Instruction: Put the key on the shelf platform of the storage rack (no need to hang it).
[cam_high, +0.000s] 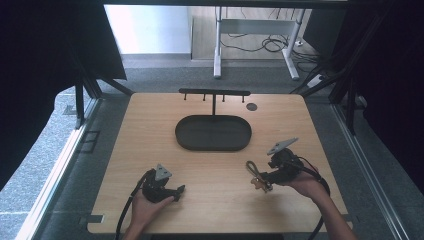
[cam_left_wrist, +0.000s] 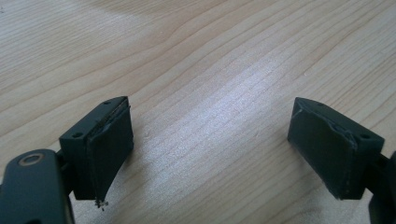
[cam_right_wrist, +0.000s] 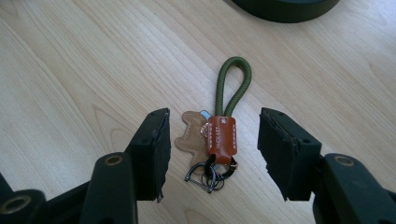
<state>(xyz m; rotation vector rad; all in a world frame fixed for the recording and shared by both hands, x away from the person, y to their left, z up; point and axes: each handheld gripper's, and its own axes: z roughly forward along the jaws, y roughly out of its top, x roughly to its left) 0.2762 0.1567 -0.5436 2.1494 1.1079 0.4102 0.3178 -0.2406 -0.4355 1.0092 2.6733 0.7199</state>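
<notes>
A keychain (cam_right_wrist: 219, 135) lies flat on the wooden table: a green cord loop, an orange leather tab, a tan bear-shaped tag and dark metal rings. From above, the keychain (cam_high: 256, 176) lies at the front right. My right gripper (cam_right_wrist: 212, 149) straddles it with both pads apart from it, jaws open; the right gripper (cam_high: 264, 177) points left at it. My left gripper (cam_left_wrist: 210, 149) is open over bare wood, and the left gripper (cam_high: 181, 190) rests near the front edge.
A dark oval tray (cam_high: 213, 133) sits mid-table with a black T-shaped hook rack (cam_high: 214, 93) rising behind it. A small dark disc (cam_high: 251, 106) lies at the back right. The tray's rim (cam_right_wrist: 285, 11) lies beyond the keychain.
</notes>
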